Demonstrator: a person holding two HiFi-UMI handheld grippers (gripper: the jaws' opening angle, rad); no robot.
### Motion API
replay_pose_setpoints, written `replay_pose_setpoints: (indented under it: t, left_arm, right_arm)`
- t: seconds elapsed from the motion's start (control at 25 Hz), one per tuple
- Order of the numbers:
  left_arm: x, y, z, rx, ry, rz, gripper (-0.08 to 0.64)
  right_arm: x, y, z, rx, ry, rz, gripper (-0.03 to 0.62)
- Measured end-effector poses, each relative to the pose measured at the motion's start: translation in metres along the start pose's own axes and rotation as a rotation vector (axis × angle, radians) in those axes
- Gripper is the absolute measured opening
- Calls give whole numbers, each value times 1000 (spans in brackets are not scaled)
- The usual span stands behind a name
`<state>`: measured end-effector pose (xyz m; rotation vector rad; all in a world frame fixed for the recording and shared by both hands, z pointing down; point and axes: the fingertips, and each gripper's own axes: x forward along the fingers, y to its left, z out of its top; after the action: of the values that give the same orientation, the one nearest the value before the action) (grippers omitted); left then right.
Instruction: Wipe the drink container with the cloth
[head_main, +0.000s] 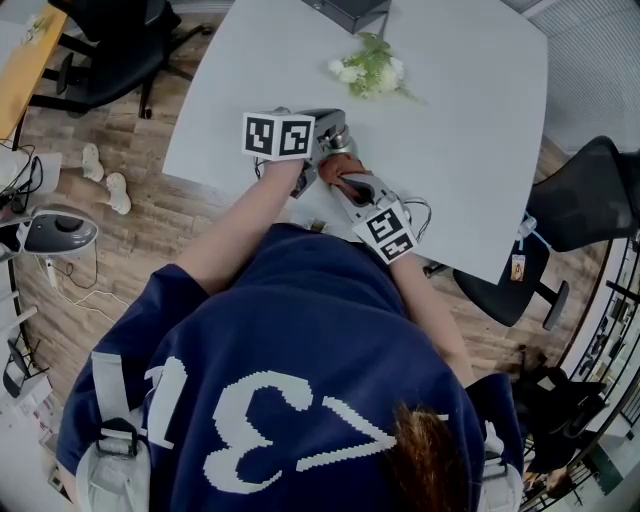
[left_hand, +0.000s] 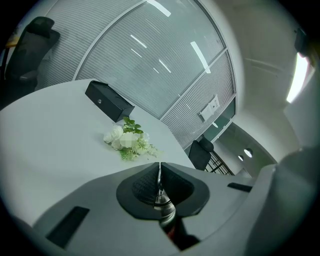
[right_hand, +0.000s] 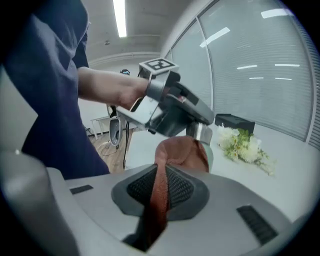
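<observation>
Partly behind rust-brown cloth (right_hand: 181, 152), silvery container (right_hand: 202, 133)

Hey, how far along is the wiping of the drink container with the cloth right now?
Done: both things are picked up. The left gripper is shut on the drink container, and the right gripper is shut on the cloth. In hand: the cloth lies draped against the container's side, so wiping looks under way. Left: how much surface is wiped can't be told, and nothing is set down yet.
</observation>
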<state>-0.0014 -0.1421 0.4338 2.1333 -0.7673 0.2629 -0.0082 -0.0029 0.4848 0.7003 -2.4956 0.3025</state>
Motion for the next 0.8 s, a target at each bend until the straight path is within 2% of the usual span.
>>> replay_pose_setpoints:
  t: [0.16,0.24,0.32,0.64,0.72,0.8]
  left_arm:
    - [3,-4,-2,29,19,4,21]
    - [3,-7,-3,35,28,2,21]
    - [3,-8,-3,44,34,5,21]
    - [3,-2,-2,39,33,17,21]
    - [4,-2,-2,41,36,14,21]
    - [5,-4,-2,42,41,9,21]
  right_arm:
    - [-1,-14,54,-64,-84,-52,52]
    - [4,-17,67,-124,-70,-69,52]
    - [15,-16,62,-167,7,-58,52]
    - [37,23,1,-161,235,96,52]
    - [38,27,-9,-163,268,113,52]
    - [37,23,-1,-174,247,87,52]
